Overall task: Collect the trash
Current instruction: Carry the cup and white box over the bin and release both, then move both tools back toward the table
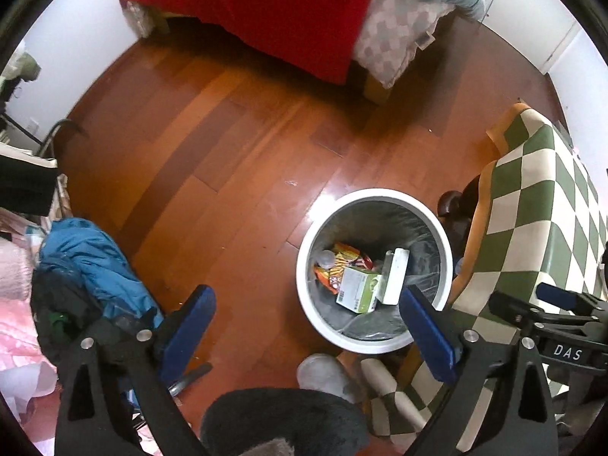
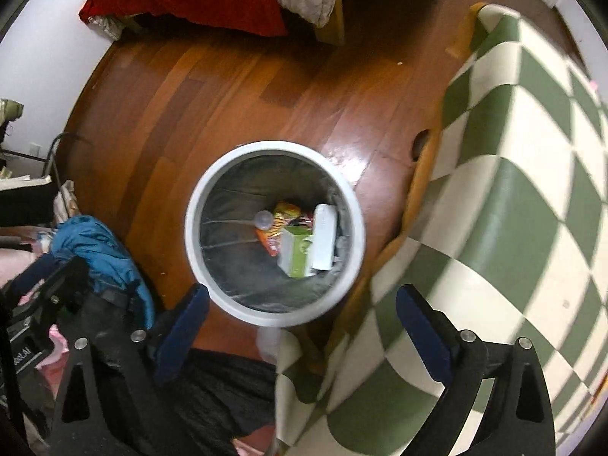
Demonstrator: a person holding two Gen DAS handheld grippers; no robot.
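Note:
A round white trash bin (image 1: 308,235) with a grey liner stands on the wood floor. Inside it lie a green and white box (image 1: 357,287), a white box (image 1: 395,275), an orange snack wrapper (image 1: 344,256) and a clear lid. The bin also shows in the right wrist view (image 2: 197,205), with the same trash (image 2: 298,252) inside. My left gripper (image 1: 307,326) is open and empty, high above the floor just left of the bin. My right gripper (image 2: 302,319) is open and empty, above the bin's near rim. The right gripper shows in the left wrist view (image 1: 551,304).
A green and white checkered cloth (image 1: 532,197) covers a table right of the bin (image 2: 513,190). A bed with a red cover (image 1: 266,11) stands at the far side. A blue jacket (image 1: 95,258) lies on a pile at the left. A grey slipper (image 1: 323,374) is near the bin.

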